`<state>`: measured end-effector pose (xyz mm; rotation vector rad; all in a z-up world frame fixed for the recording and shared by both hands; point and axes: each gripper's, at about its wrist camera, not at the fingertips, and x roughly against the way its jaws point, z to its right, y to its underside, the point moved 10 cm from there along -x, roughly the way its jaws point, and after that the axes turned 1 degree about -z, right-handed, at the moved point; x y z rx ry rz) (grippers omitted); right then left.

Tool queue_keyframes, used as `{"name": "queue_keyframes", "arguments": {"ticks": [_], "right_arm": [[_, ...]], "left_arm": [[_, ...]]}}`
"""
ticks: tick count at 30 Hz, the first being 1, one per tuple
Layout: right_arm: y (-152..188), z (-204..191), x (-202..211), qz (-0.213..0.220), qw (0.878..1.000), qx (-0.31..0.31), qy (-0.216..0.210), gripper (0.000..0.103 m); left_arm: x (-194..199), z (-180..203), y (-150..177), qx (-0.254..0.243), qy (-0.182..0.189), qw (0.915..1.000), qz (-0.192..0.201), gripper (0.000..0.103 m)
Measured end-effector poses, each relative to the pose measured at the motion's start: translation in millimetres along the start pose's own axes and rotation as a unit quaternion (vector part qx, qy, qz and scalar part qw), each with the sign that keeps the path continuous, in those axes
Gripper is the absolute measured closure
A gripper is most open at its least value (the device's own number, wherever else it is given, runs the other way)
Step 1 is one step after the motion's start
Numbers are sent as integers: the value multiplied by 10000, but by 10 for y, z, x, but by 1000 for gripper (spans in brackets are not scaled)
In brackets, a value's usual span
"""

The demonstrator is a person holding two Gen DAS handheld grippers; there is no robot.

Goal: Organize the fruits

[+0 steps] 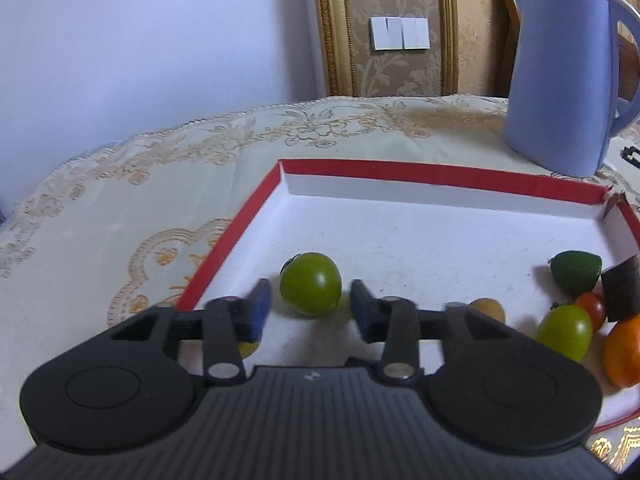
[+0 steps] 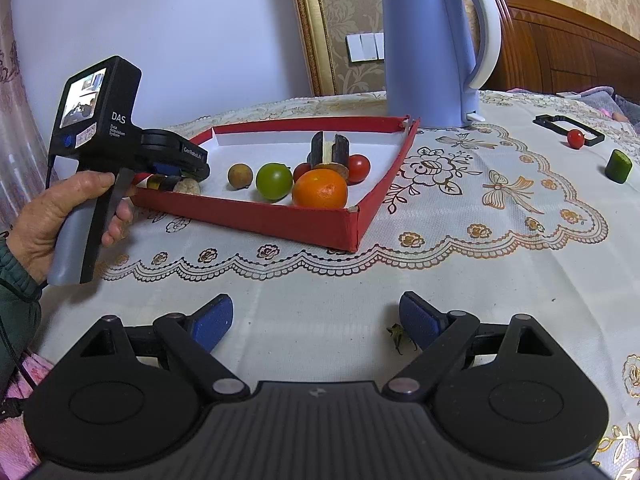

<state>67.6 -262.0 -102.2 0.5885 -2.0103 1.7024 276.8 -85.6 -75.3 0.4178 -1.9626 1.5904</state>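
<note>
While the right gripper (image 2: 316, 322) hovers spread, the left gripper's (image 1: 310, 306) spread fingers flank a green tomato (image 1: 311, 283).

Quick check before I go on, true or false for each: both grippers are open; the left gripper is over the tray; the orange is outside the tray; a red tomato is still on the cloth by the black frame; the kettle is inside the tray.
1. Both grippers are open. True: the left gripper and the right gripper both have their fingers apart and hold nothing.
2. The left gripper is over the tray. True: a green tomato lies just beyond its fingers.
3. The orange is outside the tray. False: it lies in the tray's near corner.
4. A red tomato is on the cloth by the black frame. True.
5. The kettle is inside the tray. False: it stands on the cloth behind the tray.
</note>
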Motion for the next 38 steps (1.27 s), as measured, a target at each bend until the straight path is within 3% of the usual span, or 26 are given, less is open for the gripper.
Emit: {"name": "queue_keyframes", "arguments": {"ticks": [1, 3, 6, 11, 16, 22, 30, 35, 38], "right_arm": [[1, -1, -1, -2, 10000, 1, -5, 12], [-1, 0, -1, 0, 10000, -8, -13, 12], [-4, 9, 8, 28, 10000, -63, -61, 11], [-47, 0, 59, 183, 9998, -96, -12, 11], [-110, -85, 88, 222, 9997, -105, -10, 11], [-231, -251, 95, 300, 9994, 116, 147, 11], [-305, -455, 183, 487, 9983, 281, 141, 11], [-317, -528, 214, 554, 9977, 336, 180, 11], [-301, -577, 210, 582, 9970, 445, 257, 11]], "left_arm": [[34, -8, 1, 8, 5, 10000, 13, 52], [140, -43, 6, 56, -4, 10000, 78, 29], [371, -106, 35, -5, -152, 9994, 303, 13], [870, -222, 70, 257, -65, 9975, 651, 0], [1435, -203, 103, 90, -71, 9927, 1199, 0], [1881, -108, 318, -68, -125, 9890, 1472, 0], [2138, -6, 546, -98, 149, 9892, 1454, 0], [2138, -46, 651, 103, 302, 9919, 1233, 0], [2129, -80, 713, 131, 192, 9925, 1203, 0]]}}
